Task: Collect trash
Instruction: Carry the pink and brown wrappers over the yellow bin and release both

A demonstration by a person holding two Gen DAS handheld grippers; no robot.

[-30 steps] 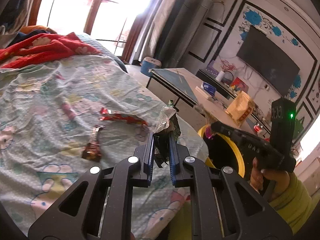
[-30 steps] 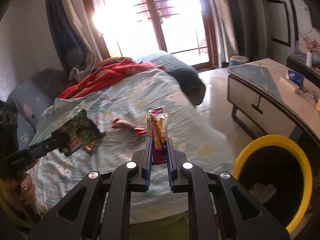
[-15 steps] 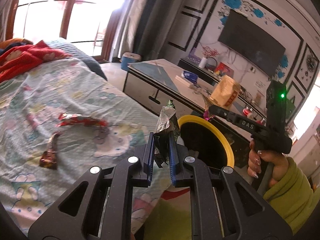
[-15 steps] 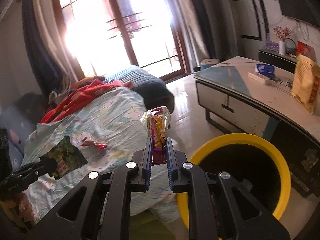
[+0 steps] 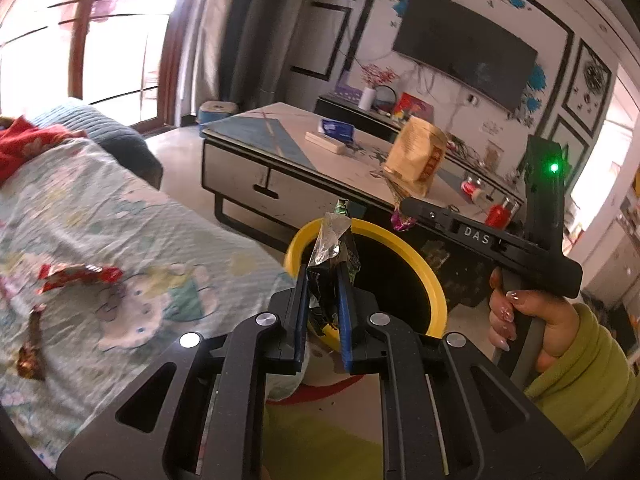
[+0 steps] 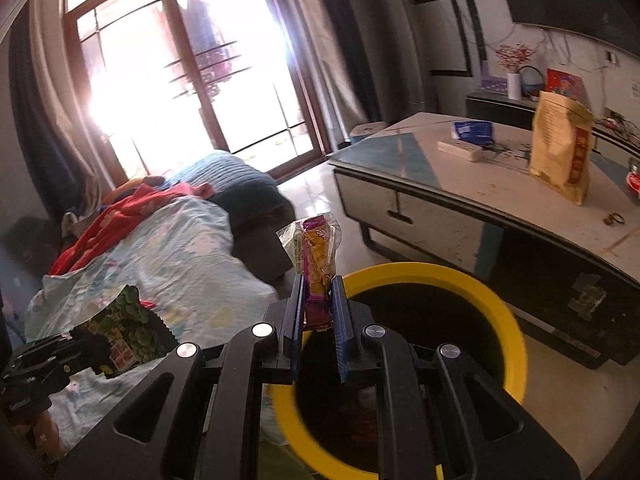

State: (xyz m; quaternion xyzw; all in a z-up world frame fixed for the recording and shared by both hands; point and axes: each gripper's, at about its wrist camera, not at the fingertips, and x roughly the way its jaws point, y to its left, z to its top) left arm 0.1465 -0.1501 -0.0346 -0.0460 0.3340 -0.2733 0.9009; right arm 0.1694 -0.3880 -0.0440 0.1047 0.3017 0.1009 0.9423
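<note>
Over yellow bin (image 6: 516,344) now, off bed | left claw (image 5: 323,280) clamps green wrapper (image 5: 334,240) | right claw (image 6: 317,300) clamps purple wrapper (image 6: 316,256)

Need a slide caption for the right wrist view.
Right gripper holds a purple-yellow snack wrapper above the yellow-rimmed bin.

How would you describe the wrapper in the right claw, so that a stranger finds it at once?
Start at the round yellow-rimmed black trash bin beside the bed. The right claw is over its near rim, shut on an upright purple and orange clear-plastic snack wrapper. The other held wrapper is green, and the loose ones lie on the bed.
</note>
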